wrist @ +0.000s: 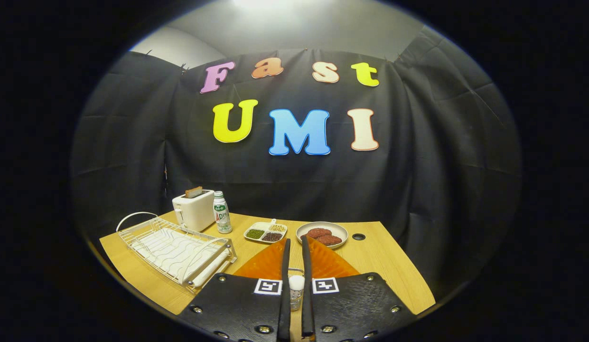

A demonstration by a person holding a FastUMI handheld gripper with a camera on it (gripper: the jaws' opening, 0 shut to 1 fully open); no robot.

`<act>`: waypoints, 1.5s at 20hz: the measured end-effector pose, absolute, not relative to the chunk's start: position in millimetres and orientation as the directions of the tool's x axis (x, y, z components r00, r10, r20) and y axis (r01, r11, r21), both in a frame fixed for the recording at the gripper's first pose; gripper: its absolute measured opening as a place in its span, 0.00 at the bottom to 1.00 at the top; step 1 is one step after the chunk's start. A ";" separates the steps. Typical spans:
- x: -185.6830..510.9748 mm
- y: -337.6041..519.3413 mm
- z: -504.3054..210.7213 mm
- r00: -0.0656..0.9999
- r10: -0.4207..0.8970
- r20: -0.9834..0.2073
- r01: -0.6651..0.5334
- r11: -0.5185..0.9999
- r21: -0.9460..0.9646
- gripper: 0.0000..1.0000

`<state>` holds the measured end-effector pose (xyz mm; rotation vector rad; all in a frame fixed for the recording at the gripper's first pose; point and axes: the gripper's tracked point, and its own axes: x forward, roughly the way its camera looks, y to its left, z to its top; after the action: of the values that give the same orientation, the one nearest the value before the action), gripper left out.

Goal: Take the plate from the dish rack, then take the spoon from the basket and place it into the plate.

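The orange plate [330, 263] lies flat on the wooden table, under and just ahead of my fingers, showing on both sides of them. My gripper [294, 241] has its fingers drawn close together with only a narrow gap. In that gap, near the fingers' base, sits the white rounded end of the spoon [296, 283], which both fingers seem to press on. Right below it I see the metal mesh of the basket [295, 300]. The white wire dish rack [173, 247] stands to the left of the fingers with no plate in it.
Beyond the plate stand a white toaster [194, 209], a small bottle [221, 212], a divided dish of beans [265, 232] and a pale plate with meat patties [322, 234]. A round hole [358, 236] is in the tabletop. The table's right edge [413, 270] lies close by.
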<state>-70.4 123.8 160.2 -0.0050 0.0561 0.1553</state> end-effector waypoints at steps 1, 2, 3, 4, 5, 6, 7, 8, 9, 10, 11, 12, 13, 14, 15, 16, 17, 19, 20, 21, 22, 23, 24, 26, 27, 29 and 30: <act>-75.4 122.1 163.8 0.986 0.151 -0.063 -0.152 0.988 -0.001 0.09; -80.2 119.6 167.4 0.987 0.146 -0.070 -0.147 0.989 -0.009 0.09; -85.8 117.3 170.6 0.987 0.139 -0.076 -0.141 0.990 -0.019 0.09; -92.0 116.1 172.6 0.987 0.137 -0.084 -0.140 0.990 -0.022 0.09; -97.4 116.9 172.2 0.986 0.136 -0.095 -0.138 0.990 -0.022 0.09; -103.3 116.6 171.5 0.986 0.132 -0.105 -0.135 0.991 -0.023 0.09; -109.7 116.0 169.4 0.985 0.128 -0.118 -0.131 0.991 -0.024 0.09; -114.5 116.6 166.5 0.984 0.124 -0.129 -0.129 0.991 -0.030 0.09; -120.8 115.9 164.1 0.983 0.118 -0.141 -0.124 0.991 -0.038 0.09; -125.7 115.9 161.8 0.982 0.113 -0.151 -0.121 0.992 -0.043 0.09; -131.7 118.1 159.3 0.981 0.111 -0.161 -0.119 0.992 -0.044 0.09; -135.8 119.1 158.3 0.980 0.105 -0.170 -0.114 0.992 -0.045 0.09; -139.7 120.7 154.6 0.979 0.101 -0.178 -0.111 0.993 -0.045 0.09; -143.5 123.0 152.2 0.978 0.098 -0.186 -0.108 0.993 -0.044 0.09; -146.2 125.9 148.1 0.976 0.099 -0.196 -0.109 0.993 -0.040 0.09; -148.6 130.4 143.5 0.973 0.102 -0.208 -0.113 0.993 -0.039 0.09; -150.8 134.9 137.1 0.969 0.107 -0.223 -0.119 0.992 -0.041 0.09; -154.0 148.6 124.6 0.958 0.134 -0.255 -0.148 0.988 -0.037 0.09; -153.8 156.0 118.3 0.952 0.148 -0.270 -0.165 0.986 -0.039 0.09; -153.1 163.5 110.9 0.944 0.164 -0.285 -0.183 0.982 -0.042 0.09; -152.3 171.2 104.2 0.937 0.180 -0.300 -0.203 0.978 -0.045 0.09; -151.0 179.9 96.7 0.928 0.198 -0.315 -0.224 0.974 -0.047 0.09; -150.0 188.2 91.7 0.920 0.216 -0.327 -0.245 0.968 -0.050 0.09; -145.1 204.9 81.4 0.904 0.251 -0.347 -0.287 0.956 -0.056 0.09; -142.4 213.0 75.3 0.895 0.268 -0.356 -0.308 0.950 -0.059 0.09; -134.0 224.8 63.3 0.877 0.294 -0.379 -0.340 0.939 -0.058 0.09; -130.8 233.1 62.3 0.870 0.310 -0.383 -0.356 0.933 -0.052 0.09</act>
<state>-130.8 233.1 62.3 -0.1226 0.3791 0.3491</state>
